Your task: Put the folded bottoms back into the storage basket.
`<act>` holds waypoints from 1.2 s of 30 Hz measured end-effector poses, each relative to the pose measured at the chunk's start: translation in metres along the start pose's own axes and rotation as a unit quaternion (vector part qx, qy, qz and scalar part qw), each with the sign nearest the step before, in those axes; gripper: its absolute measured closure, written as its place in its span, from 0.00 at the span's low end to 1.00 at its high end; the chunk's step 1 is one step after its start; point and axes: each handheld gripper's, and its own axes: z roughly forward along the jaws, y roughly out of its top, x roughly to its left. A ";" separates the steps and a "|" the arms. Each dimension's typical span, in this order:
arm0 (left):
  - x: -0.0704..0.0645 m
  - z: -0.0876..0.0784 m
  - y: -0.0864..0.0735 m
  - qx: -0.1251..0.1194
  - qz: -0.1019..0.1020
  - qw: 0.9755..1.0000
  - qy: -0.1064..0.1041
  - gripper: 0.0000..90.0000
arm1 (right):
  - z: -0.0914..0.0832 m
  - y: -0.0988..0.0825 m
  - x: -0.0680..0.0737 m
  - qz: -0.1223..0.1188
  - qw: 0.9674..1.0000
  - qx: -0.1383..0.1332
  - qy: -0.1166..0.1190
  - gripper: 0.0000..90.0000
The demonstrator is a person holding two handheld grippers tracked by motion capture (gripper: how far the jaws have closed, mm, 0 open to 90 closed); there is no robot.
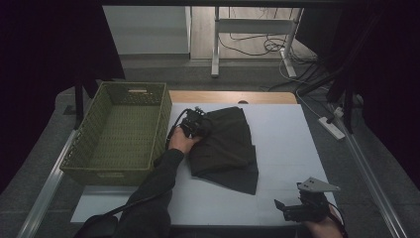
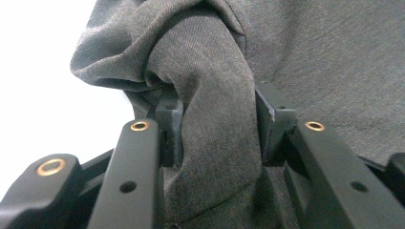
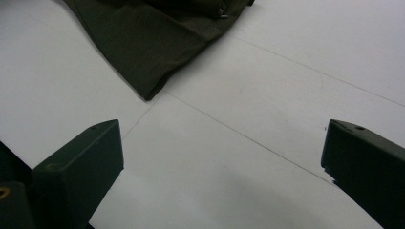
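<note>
At frame left we note the green wicker basket (image 1: 119,134), empty, likely the destination. Centre: our left gripper (image 1: 194,125) has its 2 jaws pinched on a bunched fold of the dark folded garment (image 1: 225,146) at its upper-left edge, a hold for lifting. Lower right: the right gripper (image 1: 297,208) rests with its jaws wide, holding nothing.
</note>
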 end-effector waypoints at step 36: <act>-0.011 0.001 -0.003 -0.009 -0.009 0.999 0.035 0.65 | 0.065 0.065 0.009 -0.022 0.999 -0.003 0.047 0.00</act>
